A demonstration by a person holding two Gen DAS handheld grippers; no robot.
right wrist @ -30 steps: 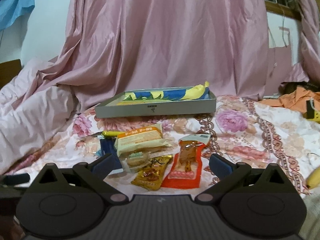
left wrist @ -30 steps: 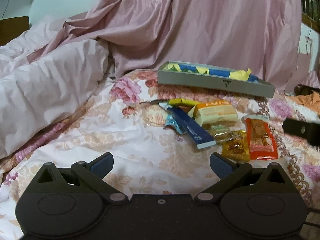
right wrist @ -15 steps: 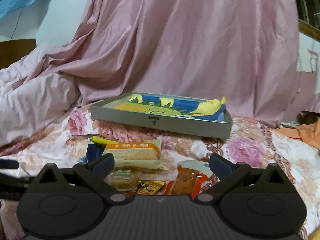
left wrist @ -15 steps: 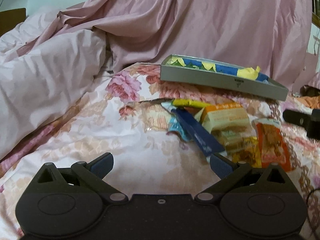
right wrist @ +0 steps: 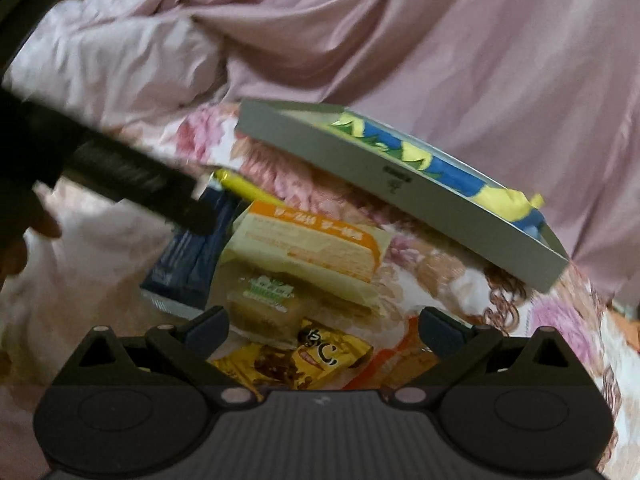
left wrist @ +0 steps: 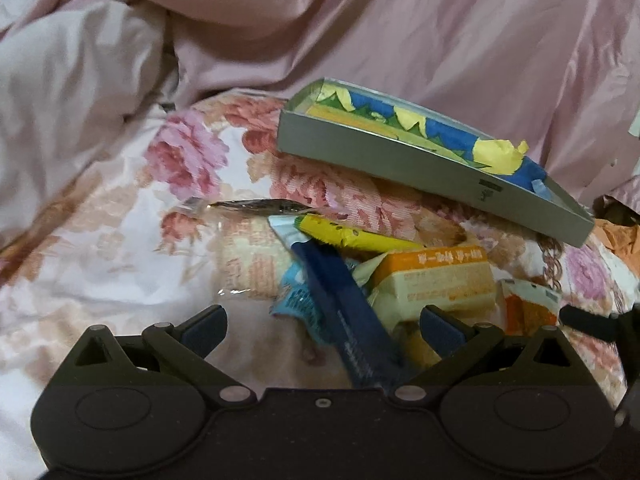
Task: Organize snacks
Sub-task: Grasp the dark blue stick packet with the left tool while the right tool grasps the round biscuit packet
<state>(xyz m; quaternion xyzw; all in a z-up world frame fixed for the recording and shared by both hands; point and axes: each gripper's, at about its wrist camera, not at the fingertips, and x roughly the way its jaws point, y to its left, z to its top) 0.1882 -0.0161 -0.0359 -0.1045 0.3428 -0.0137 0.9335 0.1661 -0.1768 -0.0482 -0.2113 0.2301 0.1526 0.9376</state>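
Little of the writing can be read: the orange-and-cream packet (right wrist: pixel 308 248) carries a line of white characters along its orange band, too blurred to make out, the green-labelled clear packet (right wrist: pixel 266 300) just below it shows only a smeared green logo, and the yellow pouch (right wrist: pixel 304 362) at the lower centre of the right wrist view bears large white characters. The grey tray (left wrist: pixel 432 168) has a small dark mark on its long side wall, unreadable.

Everything lies on a bed (left wrist: pixel 120 264) covered in a white sheet with pink and tan flowers; a pale pink quilt (left wrist: pixel 68 92) is bunched at the upper left, and a pink curtain (left wrist: pixel 460 40) fills the top of both views.

The tray sits in the upper right of the left wrist view — inside it is a blue, yellow and green wrapper (left wrist: pixel 452 136). The snacks are heaped just below the tray, touching one another: a yellow stick (left wrist: pixel 352 236), a long dark blue bar (left wrist: pixel 344 312), the packets and an orange-red pouch (left wrist: pixel 528 312).

The left gripper (left wrist: pixel 320 328) has its jaws spread, the blue bar between them. The right gripper (right wrist: pixel 322 328) also has its jaws spread, over the yellow pouch.
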